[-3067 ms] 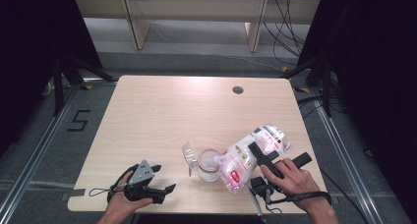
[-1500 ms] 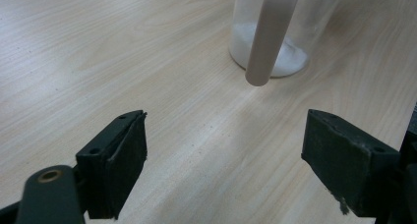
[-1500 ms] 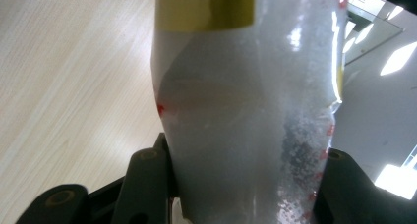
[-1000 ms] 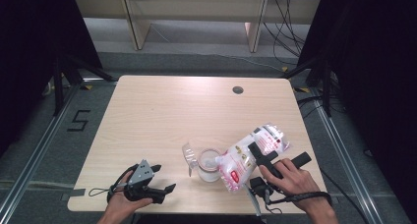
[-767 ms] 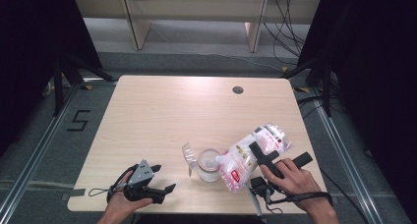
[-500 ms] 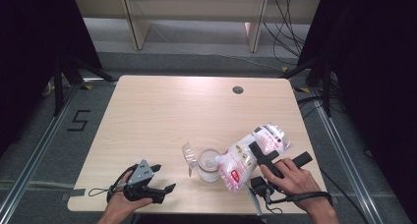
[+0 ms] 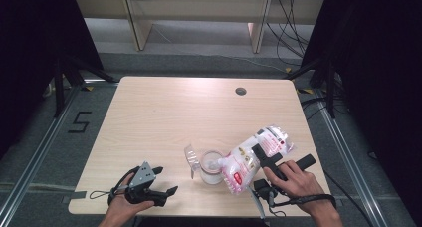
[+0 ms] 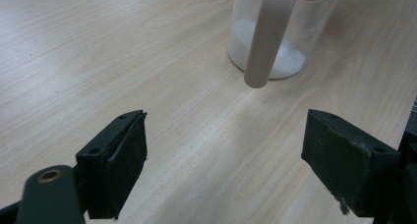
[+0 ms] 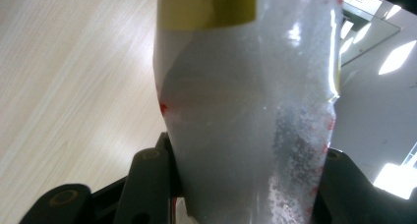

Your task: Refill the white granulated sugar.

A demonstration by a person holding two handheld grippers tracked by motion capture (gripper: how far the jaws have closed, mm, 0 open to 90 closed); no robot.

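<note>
Bag (image 7: 251,157) clamped in rt gripper (image 7: 259,155), tipped over jar (image 7: 211,166); lt gripper (image 7: 163,181) open, empty.

The bag (image 7: 254,160) is showing white with red print and a yellow band; the jar (image 7: 211,166) is looking clear, white powder inside; the counter (image 7: 174,117) is showing pale woodgrain; the tongs (image 8: 226,160) are appearing black.

A lab recording bay: a bare tabletop (image 7: 164,117) on a metal-railed floor with taped markings (image 7: 79,122), black curtains (image 7: 383,87) and trailing cables (image 7: 288,23).
</note>
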